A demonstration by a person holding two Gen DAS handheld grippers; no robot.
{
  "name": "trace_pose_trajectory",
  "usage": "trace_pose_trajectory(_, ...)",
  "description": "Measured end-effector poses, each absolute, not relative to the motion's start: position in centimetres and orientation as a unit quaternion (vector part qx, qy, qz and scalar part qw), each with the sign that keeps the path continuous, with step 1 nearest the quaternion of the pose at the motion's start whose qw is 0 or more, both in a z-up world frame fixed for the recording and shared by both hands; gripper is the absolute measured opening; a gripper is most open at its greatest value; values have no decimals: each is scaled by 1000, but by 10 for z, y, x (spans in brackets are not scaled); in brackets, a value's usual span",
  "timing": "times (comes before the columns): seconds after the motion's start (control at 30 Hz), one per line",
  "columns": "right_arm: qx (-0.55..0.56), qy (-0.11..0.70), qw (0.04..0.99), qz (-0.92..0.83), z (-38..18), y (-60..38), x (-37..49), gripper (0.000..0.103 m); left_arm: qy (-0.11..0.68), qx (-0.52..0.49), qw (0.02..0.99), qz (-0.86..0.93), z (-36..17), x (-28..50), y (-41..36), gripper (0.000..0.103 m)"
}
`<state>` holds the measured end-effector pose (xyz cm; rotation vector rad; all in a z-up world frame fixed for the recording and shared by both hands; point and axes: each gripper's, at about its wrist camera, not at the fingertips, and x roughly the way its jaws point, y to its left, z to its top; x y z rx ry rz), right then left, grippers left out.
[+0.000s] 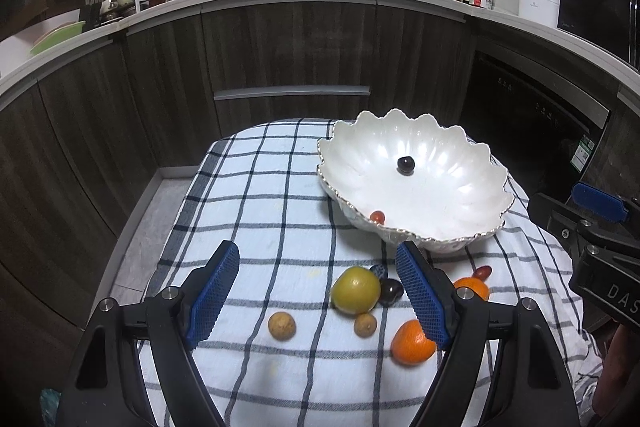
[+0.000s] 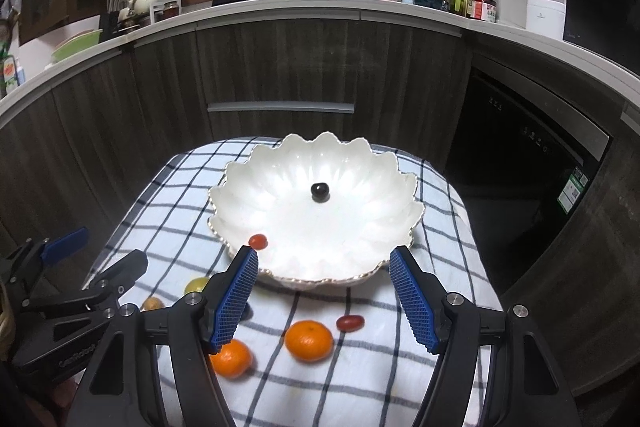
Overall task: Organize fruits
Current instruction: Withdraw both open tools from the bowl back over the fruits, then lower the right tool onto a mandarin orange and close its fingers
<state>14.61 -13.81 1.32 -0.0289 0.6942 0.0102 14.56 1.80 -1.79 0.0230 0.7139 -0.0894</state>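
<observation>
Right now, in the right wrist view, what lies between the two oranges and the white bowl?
Only a small dark red fruit on the checked cloth, between the oranges and the scalloped bowl; otherwise bare cloth.

Right gripper [image 1: 600, 227] body — partial "DAS", rest cut off.

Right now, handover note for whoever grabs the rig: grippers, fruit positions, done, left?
Left gripper: open, empty, above the loose fruit.
Right gripper: open, empty, at the near rim of the bowl.
Done: dark cherry and small red fruit lie in the bowl.
Left, all on the checked cloth: green fruit, two small brown fruits, two oranges, red oval fruit, dark fruits beside the green one.
</observation>
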Motion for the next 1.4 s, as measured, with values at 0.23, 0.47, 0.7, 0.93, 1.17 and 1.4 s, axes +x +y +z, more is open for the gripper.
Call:
trace_pose_trajectory(0.23,-19,341,940,10,5,-131,135,69,351,14,935,-40,-27,130,25,80)
trace_pose_trajectory(0.47,-25,344,939,11,-3,-128,126,69,355,15,934,-42,-36,122,27,80)
trace_pose_trajectory(0.7,-23,352,936,12,-14,-125,122,69,361,18,931,-47,-46,117,32,80)
trace_pose_trajectory(0.93,-27,363,931,21,-27,-116,121,69,370,23,927,-49,-57,110,42,80)
trace_pose_trajectory(1.17,-33,373,927,35,-38,-104,121,69,371,28,927,-51,-64,111,48,80)
trace_pose_trajectory(1.4,-36,382,922,43,-49,-97,123,69,374,44,925,-49,-76,114,51,80)
